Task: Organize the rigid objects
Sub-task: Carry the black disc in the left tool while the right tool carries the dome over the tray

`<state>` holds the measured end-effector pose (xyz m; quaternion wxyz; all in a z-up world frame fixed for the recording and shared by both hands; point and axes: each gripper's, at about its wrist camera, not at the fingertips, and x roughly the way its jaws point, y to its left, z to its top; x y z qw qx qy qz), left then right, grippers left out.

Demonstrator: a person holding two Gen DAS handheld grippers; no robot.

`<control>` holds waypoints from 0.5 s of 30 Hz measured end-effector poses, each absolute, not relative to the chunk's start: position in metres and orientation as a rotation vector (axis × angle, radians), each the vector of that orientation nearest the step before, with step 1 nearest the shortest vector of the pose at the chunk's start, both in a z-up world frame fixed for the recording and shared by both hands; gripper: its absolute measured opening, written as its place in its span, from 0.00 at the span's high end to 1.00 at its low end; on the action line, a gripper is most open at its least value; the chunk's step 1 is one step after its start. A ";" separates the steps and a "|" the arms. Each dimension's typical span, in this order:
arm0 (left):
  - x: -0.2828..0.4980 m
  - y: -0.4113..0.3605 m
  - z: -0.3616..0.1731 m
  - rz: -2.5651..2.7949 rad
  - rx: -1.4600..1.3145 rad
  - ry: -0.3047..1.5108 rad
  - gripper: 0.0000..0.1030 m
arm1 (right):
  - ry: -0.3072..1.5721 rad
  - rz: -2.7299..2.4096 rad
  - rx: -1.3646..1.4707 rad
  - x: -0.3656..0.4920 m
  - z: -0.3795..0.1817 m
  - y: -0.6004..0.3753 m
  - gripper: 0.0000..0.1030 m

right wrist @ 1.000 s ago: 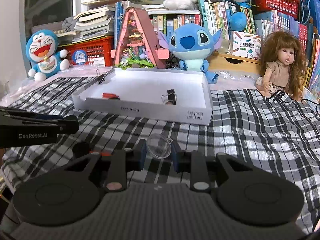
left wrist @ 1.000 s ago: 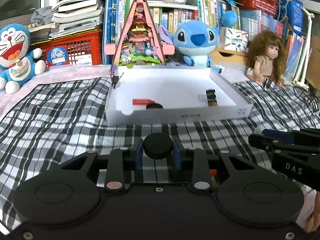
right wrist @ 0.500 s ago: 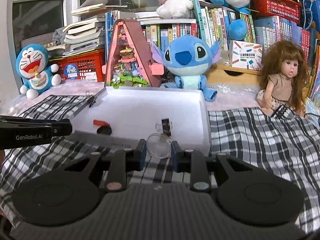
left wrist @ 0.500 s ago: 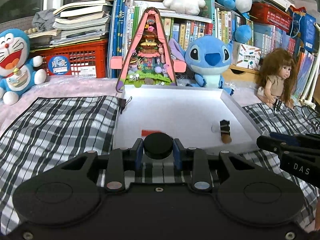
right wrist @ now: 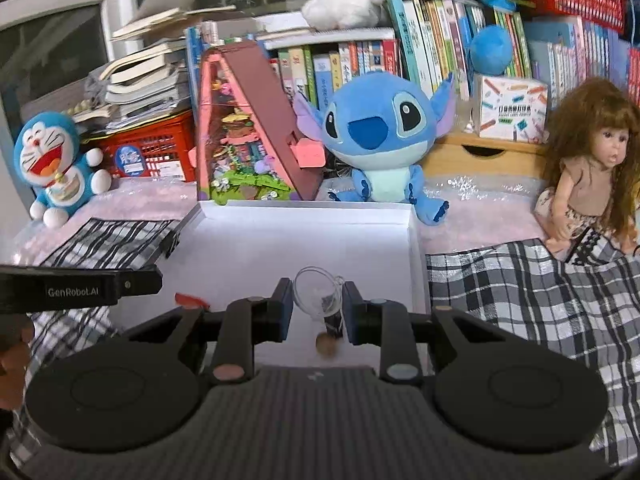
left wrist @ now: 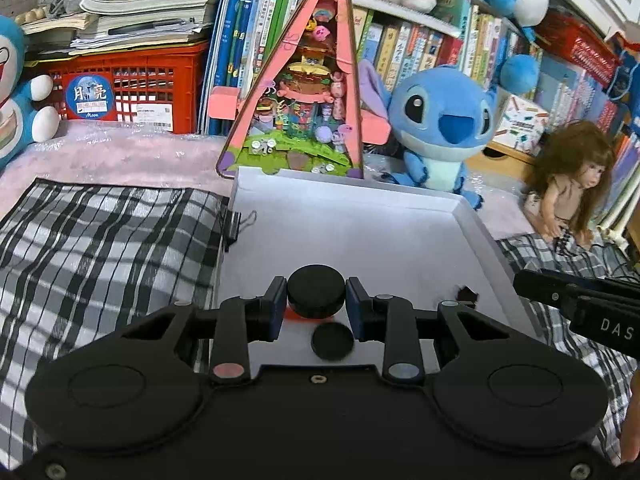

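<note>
- Over the near part of the white tray (left wrist: 476, 216): left claw (left wrist: 316, 300), clenched on a black round puck (left wrist: 316, 290) held between its blue pads, above the tray floor.
- On the tray floor under that claw: a second black disc (left wrist: 333, 341), lying flat, and a red piece (left wrist: 289, 314) mostly hidden behind the held puck.
- Over the same tray, toward its right wall: right claw (right wrist: 317, 304), grasping a clear round cup-like piece (right wrist: 314, 292) between its pads.
- Below the right claw, on the tray floor: a black binder clip (right wrist: 332, 326) and a small brown round thing (right wrist: 325, 345); what the brown thing is cannot be told.
- On the tray's left wall: another black binder clip (left wrist: 233, 226), clamped to the rim.
- Under the tray: a black-and-white checked cloth (left wrist: 100, 240), spread on the surface on both sides.
- Behind the tray: a pink triangular toy house (left wrist: 298, 120), a blue plush with large ears (right wrist: 376, 136), a blue-and-white cat plush (right wrist: 56, 164), a long-haired doll (right wrist: 592, 168), a red crate (left wrist: 132, 88) and shelves of books (right wrist: 360, 60).
</note>
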<state>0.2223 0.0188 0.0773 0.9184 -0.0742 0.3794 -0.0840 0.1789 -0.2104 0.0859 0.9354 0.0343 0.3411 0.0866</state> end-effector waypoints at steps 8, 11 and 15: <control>0.260 0.008 0.062 -0.146 -0.147 0.857 0.71 | 0.810 0.138 0.131 0.224 0.067 -0.213 0.70; 0.269 0.002 0.054 -0.134 -0.127 0.875 0.71 | 0.837 0.123 0.127 0.234 0.059 -0.211 0.70; 0.277 -0.003 0.044 -0.123 -0.119 0.894 0.71 | 0.860 0.111 0.114 0.244 0.048 -0.207 0.70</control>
